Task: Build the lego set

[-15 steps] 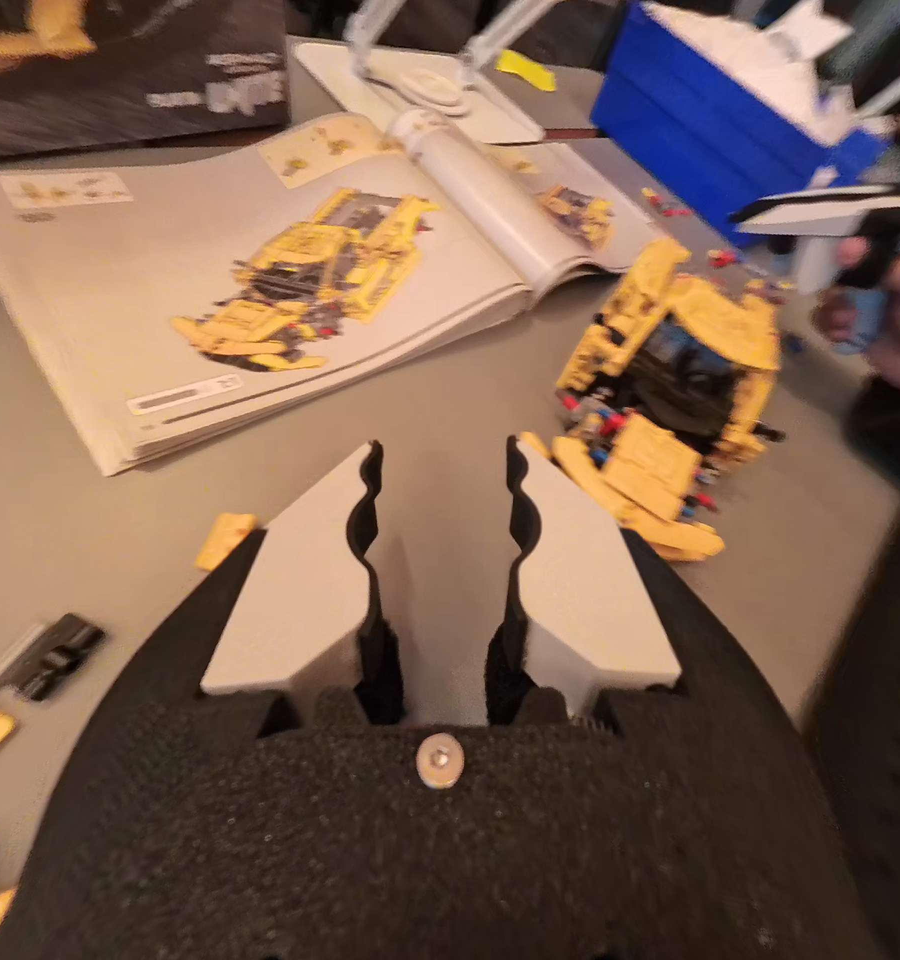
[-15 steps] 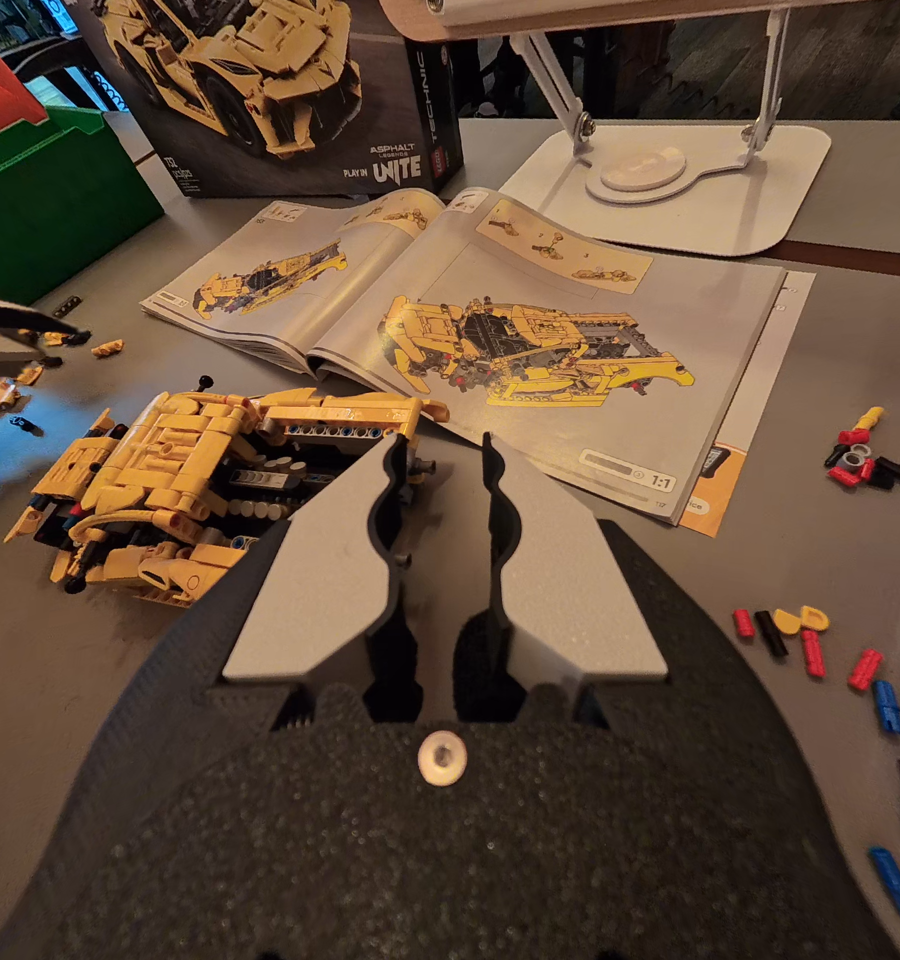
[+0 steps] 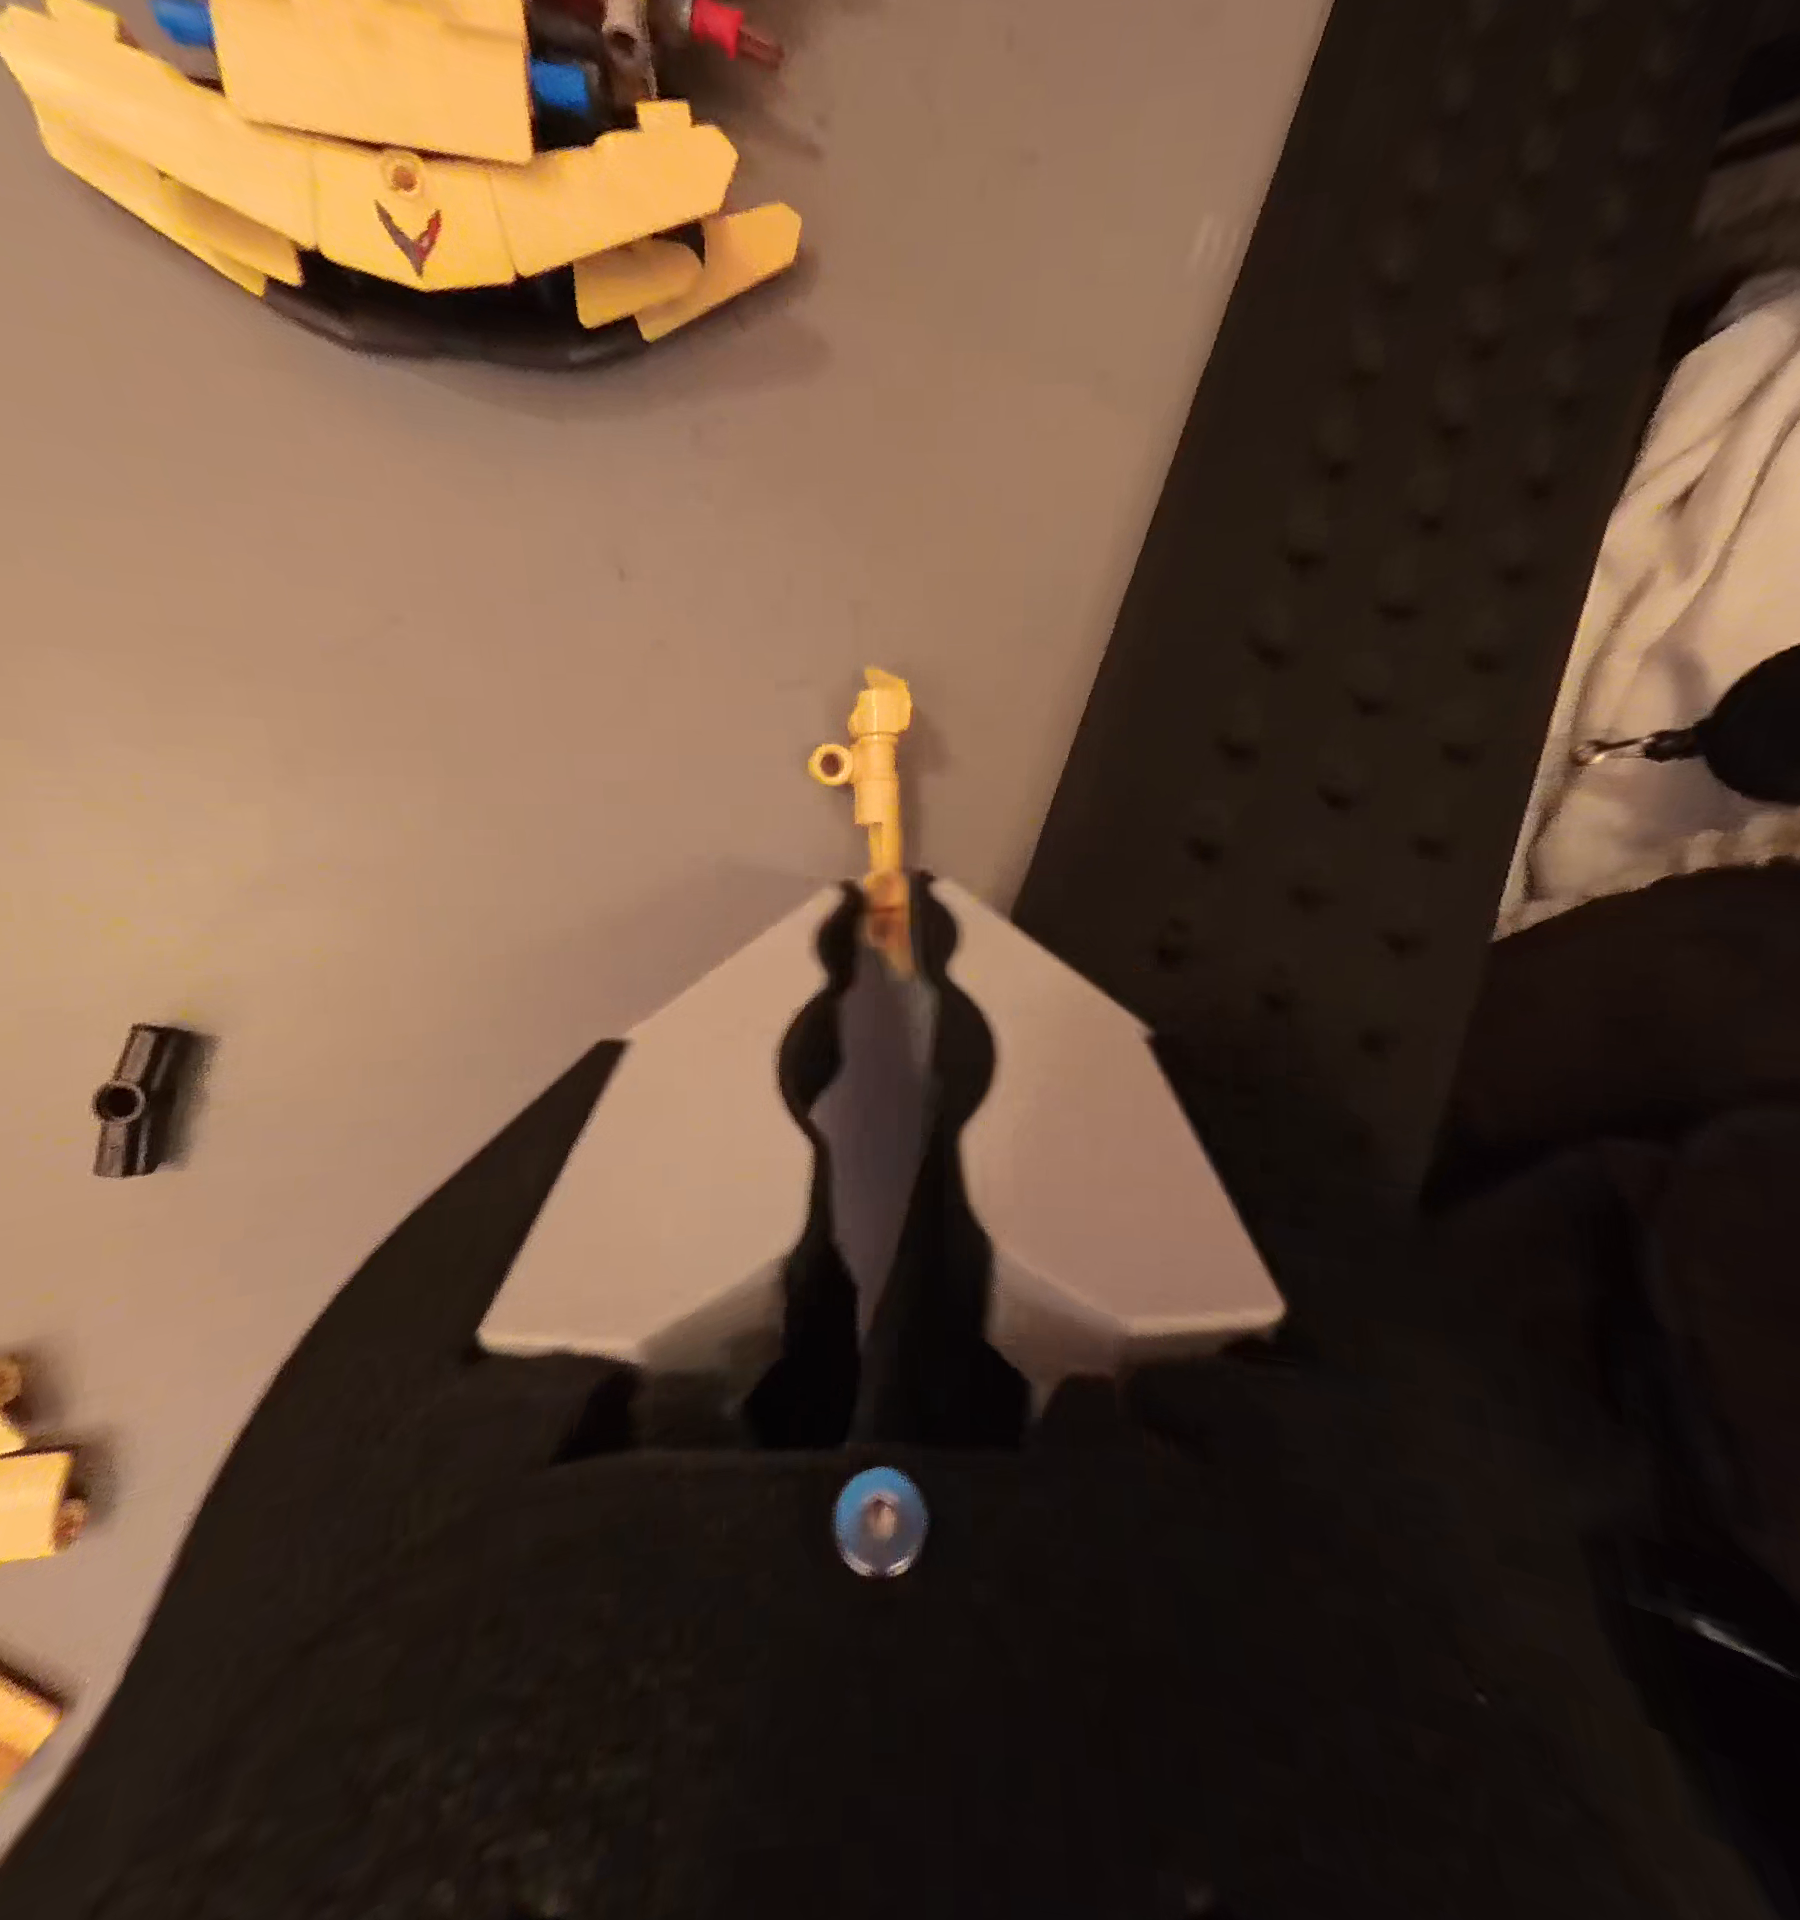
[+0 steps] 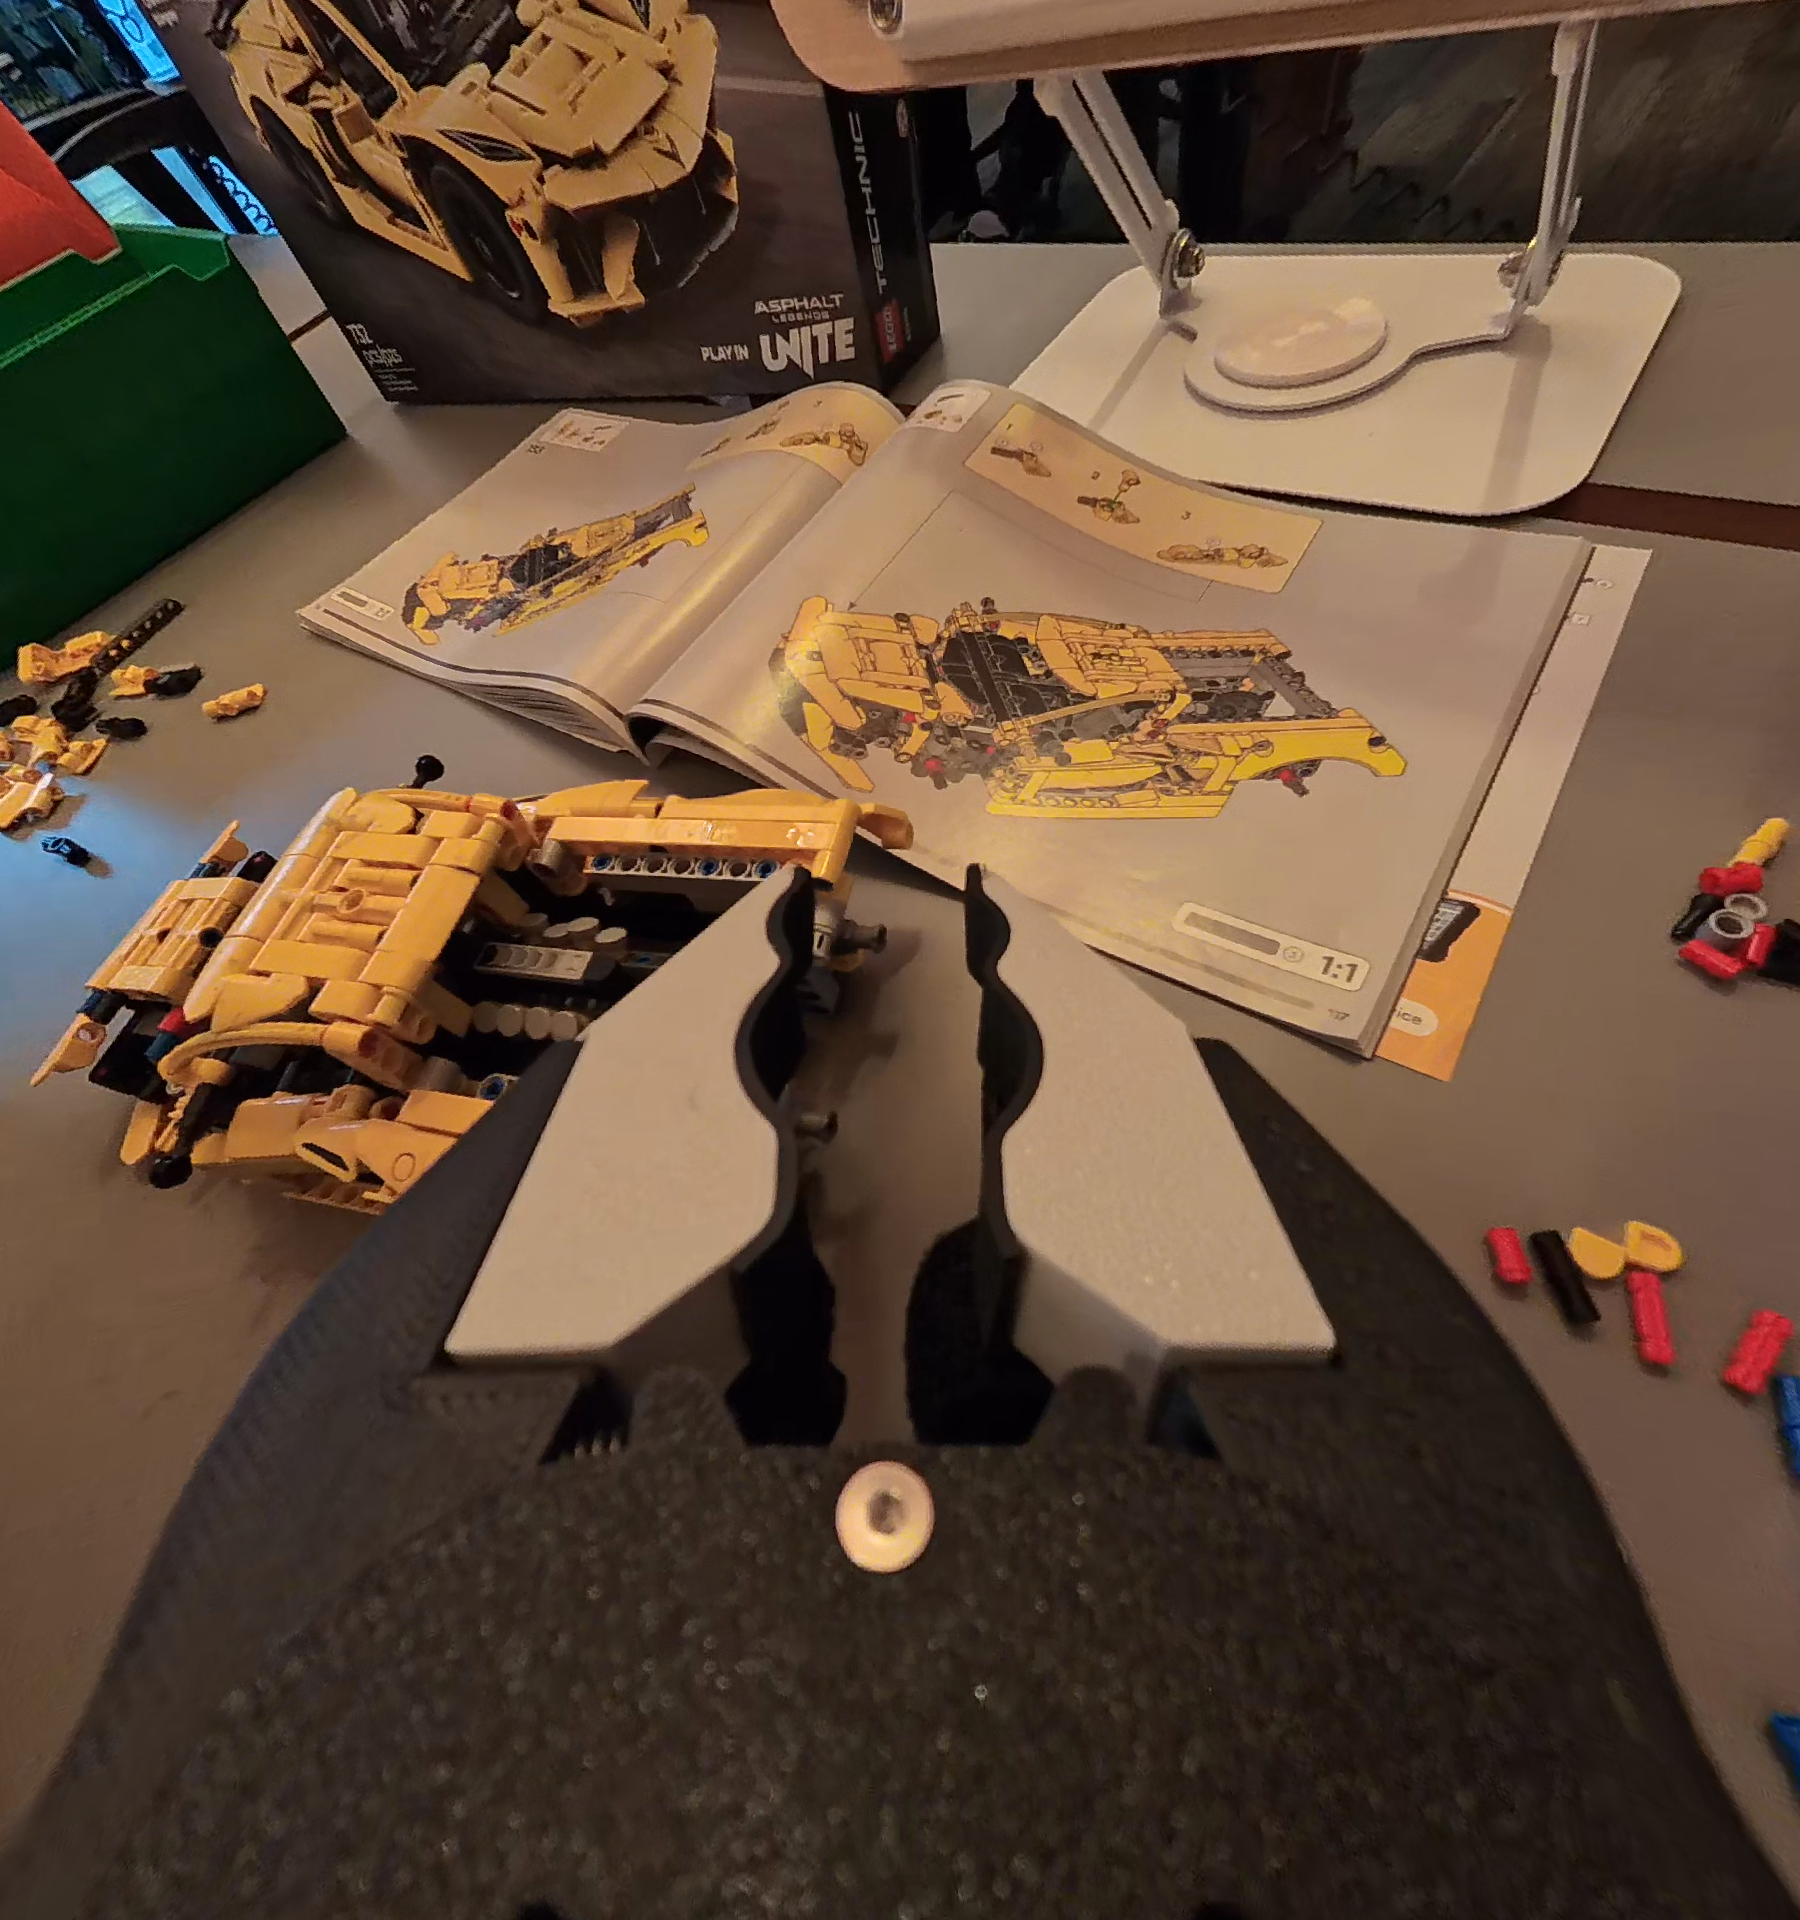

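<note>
Yellow pin piece (image 3: 878, 774) pinched by left gripper (image 3: 885, 888): keep grip firm, carry toward car model (image 4: 439, 966); right gripper (image 4: 885, 883) spread, empty.

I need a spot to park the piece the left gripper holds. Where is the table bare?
Bare grey tabletop lies between the yellow car model, the black connector and the left gripper. Crowded: loose yellow pieces beside the green bin, and red, blue and black pins right of the right gripper.

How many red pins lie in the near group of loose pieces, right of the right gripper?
3 small red plastic pins: one at the group's left end, one below the yellow rounded pieces, one farther right. None seems hidden.
</note>
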### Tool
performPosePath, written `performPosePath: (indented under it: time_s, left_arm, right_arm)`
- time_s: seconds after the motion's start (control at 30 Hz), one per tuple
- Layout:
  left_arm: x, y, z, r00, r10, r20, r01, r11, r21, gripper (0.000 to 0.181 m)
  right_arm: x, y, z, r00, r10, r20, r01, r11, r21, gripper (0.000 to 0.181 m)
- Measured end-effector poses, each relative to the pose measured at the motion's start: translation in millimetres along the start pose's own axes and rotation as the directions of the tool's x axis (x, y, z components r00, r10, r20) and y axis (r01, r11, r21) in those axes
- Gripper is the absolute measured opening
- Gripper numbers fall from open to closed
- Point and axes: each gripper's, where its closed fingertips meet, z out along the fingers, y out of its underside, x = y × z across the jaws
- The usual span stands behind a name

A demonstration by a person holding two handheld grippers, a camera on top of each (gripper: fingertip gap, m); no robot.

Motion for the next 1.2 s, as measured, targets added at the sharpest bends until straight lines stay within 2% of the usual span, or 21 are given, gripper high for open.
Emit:
performPosePath:
  time_s: [0.07,0.13,0.2,0.27,0.37,0.43,0.53,0.63,0.73,0.83,0.9,1.03,1.13,1.2]
  left_arm:
    - [-3,-2,1,0.998,0.061,0.028,-0.061,0.998,0.016,0.007]
    - [-2,-6,1,0.999,0.053,-0.004,-0.053,0.998,0.039,0.007]
    - [-4,-19,-4,0.997,-0.027,-0.068,0.034,0.993,0.114,0.007]
    - [-14,-41,-16,0.982,-0.137,-0.130,0.164,0.959,0.230,0.007]
    - [-31,-85,-47,0.901,-0.296,-0.317,0.412,0.810,0.417,0.007]
    - [-34,-109,-68,0.812,-0.324,-0.485,0.554,0.689,0.468,0.007]
    - [-34,-138,-87,0.661,-0.277,-0.697,0.712,0.523,0.467,0.007]
    - [-34,-151,-84,0.553,-0.254,-0.793,0.799,0.430,0.420,0.007]
    - [-32,-157,-70,0.514,-0.252,-0.820,0.825,0.407,0.393,0.007]
    - [-34,-162,-59,0.500,-0.234,-0.834,0.837,0.378,0.395,0.007]
    - [-34,-168,-59,0.509,-0.179,-0.842,0.832,0.355,0.427,0.007]
    - [-29,-169,-39,0.554,-0.170,-0.815,0.796,0.396,0.458,0.007]
    - [-27,-170,-42,0.530,-0.127,-0.839,0.806,0.385,0.450,0.007]
    - [-28,-168,-39,0.556,-0.142,-0.819,0.789,0.399,0.466,0.007]
  right_arm:
    - [0,0,0,1.000,0.000,-0.001,0.000,1.000,0.002,0.028]
    - [-1,-1,-1,1.000,-0.004,-0.003,0.004,1.000,0.009,0.027]
    - [-7,-8,-5,1.000,-0.026,0.016,0.025,0.999,0.044,0.027]
    - [-28,-25,-12,0.993,-0.078,0.086,0.067,0.989,0.130,0.028]
    - [-81,-48,-22,0.945,-0.221,0.240,0.157,0.953,0.258,0.029]
    - [-126,-48,-23,0.876,-0.313,0.368,0.222,0.937,0.270,0.030]
    - [-195,-27,-20,0.727,-0.407,0.553,0.343,0.913,0.221,0.037]
    - [-245,-4,-15,0.608,-0.472,0.638,0.446,0.868,0.218,0.041]
    - [-273,5,-7,0.564,-0.517,0.644,0.461,0.844,0.273,0.042]
    - [-276,0,4,0.617,-0.500,0.608,0.410,0.864,0.294,0.053]
    - [-267,-5,10,0.665,-0.494,0.560,0.400,0.869,0.291,0.054]
    - [-255,-14,13,0.708,-0.524,0.474,0.411,0.851,0.327,0.055]
    - [-254,-13,13,0.703,-0.530,0.475,0.417,0.847,0.329,0.054]
    - [-254,-11,14,0.701,-0.516,0.493,0.406,0.856,0.320,0.054]
